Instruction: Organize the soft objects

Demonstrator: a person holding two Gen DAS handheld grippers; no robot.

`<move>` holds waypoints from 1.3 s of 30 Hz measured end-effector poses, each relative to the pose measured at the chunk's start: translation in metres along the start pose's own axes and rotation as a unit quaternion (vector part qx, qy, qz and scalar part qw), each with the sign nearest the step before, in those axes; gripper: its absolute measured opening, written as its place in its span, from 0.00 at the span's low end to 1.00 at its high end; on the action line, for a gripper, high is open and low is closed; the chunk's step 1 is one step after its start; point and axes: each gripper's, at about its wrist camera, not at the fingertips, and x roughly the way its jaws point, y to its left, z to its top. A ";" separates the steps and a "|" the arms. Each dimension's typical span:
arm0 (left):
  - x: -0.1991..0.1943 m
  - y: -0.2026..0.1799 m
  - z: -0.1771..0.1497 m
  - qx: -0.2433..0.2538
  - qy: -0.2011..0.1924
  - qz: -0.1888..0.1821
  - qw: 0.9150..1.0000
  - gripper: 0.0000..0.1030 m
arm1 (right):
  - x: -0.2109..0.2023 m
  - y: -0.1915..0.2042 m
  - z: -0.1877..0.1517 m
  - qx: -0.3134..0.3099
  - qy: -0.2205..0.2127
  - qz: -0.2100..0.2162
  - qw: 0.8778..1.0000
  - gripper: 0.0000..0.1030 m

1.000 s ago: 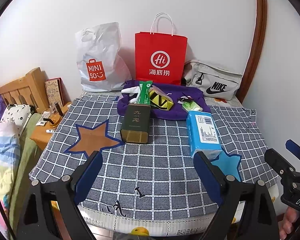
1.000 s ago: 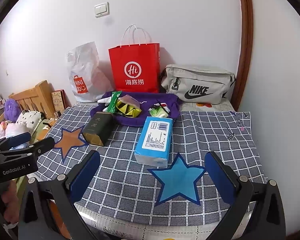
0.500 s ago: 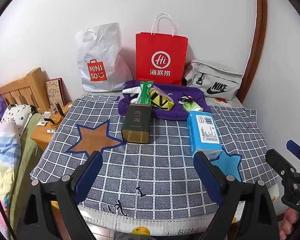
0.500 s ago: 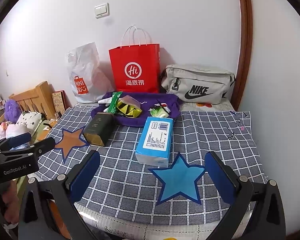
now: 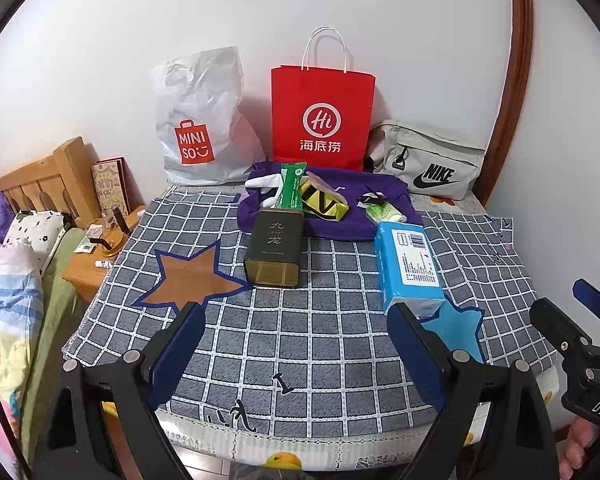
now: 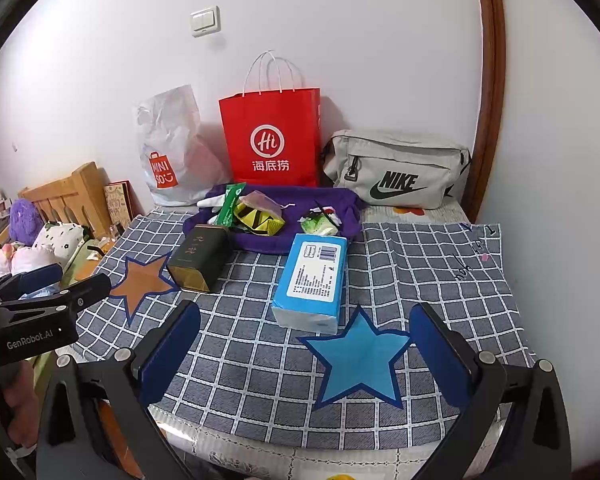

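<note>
A blue tissue pack [image 5: 409, 264] [image 6: 313, 280] lies on the checked cloth, its near end at a blue star patch [image 6: 358, 360]. A dark tea tin [image 5: 275, 247] [image 6: 199, 257] lies beside an orange star patch [image 5: 190, 276]. Behind them a purple cloth bag [image 5: 364, 216] [image 6: 340, 204] holds a green packet [image 5: 291, 188], a yellow-black pouch [image 5: 324, 202] and a small green tissue pack [image 5: 384, 214]. My left gripper [image 5: 296, 356] and right gripper [image 6: 306, 354] are both open and empty, hovering over the table's near edge, short of the objects.
A red paper bag [image 5: 322, 120], a white Miniso bag [image 5: 200, 124] and a grey Nike bag [image 5: 428, 160] stand against the wall at the back. A wooden nightstand [image 5: 88, 268] and a bed with plush toys [image 5: 4, 264] are on the left.
Both views have barely shifted. The grippers stay open and nothing on the table has moved.
</note>
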 end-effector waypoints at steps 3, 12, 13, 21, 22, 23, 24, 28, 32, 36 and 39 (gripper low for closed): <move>0.000 0.000 0.000 0.000 -0.001 0.001 1.000 0.90 | 0.000 0.001 0.000 -0.001 0.000 0.001 1.000 1.00; -0.001 0.001 0.000 0.001 -0.001 0.000 1.000 0.90 | -0.001 0.002 0.000 -0.003 0.000 0.002 1.000 1.00; -0.001 0.002 0.000 0.002 -0.001 0.000 1.000 0.90 | -0.001 0.003 0.000 -0.003 0.000 0.002 1.000 1.00; -0.002 0.002 0.001 0.002 -0.001 0.000 1.000 0.90 | -0.003 0.002 0.002 -0.003 -0.003 0.003 1.000 1.00; -0.002 0.002 0.001 0.002 -0.001 0.000 1.000 0.90 | -0.003 0.001 0.001 -0.003 -0.003 0.003 1.000 1.00; -0.002 0.002 0.001 0.002 -0.001 0.001 1.000 0.90 | -0.003 0.001 0.002 -0.003 -0.003 0.003 1.000 1.00; -0.003 0.003 0.001 0.002 0.000 0.001 1.000 0.90 | -0.003 0.001 0.002 -0.003 -0.003 0.003 1.000 1.00; -0.002 0.002 0.001 0.002 -0.001 0.001 1.000 0.90 | -0.003 0.002 0.001 -0.003 -0.003 0.003 1.000 1.00; -0.003 0.002 0.001 0.003 -0.001 0.001 1.000 0.90 | -0.003 0.002 0.001 -0.003 -0.003 0.002 1.000 1.00; -0.003 0.002 0.001 0.003 -0.001 0.000 1.000 0.90 | -0.003 0.003 0.001 -0.003 -0.004 0.002 1.000 1.00; -0.004 0.003 0.001 0.003 -0.001 0.001 1.000 0.90 | -0.004 0.002 0.001 -0.003 -0.004 0.002 1.000 1.00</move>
